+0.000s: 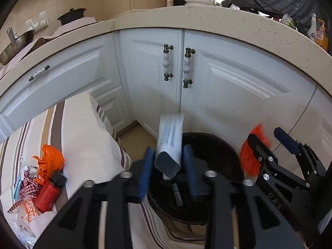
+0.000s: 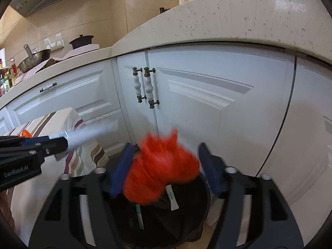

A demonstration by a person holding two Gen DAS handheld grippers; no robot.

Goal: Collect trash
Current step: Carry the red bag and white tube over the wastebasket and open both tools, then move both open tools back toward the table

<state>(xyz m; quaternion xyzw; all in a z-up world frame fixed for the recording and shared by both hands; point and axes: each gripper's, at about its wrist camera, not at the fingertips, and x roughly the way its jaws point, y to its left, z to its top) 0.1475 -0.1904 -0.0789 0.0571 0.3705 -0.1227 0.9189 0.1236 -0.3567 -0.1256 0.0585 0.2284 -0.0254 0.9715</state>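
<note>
The left claw [image 1: 169, 170] is pointing steeply downward with its blue pads [image 1: 146, 172] standing apart, while the right claw [image 2: 166, 168] is angling down more gently just beside it, its pads [image 2: 209, 168] spread wider and pressing on nothing.

Striped-cloth bench [image 1: 87, 128] left of the black bin [image 1: 234, 151] has an orange bag [image 1: 50, 159], red bottle [image 1: 48, 193] and checked wrapper [image 1: 27, 188] piled on it.
</note>
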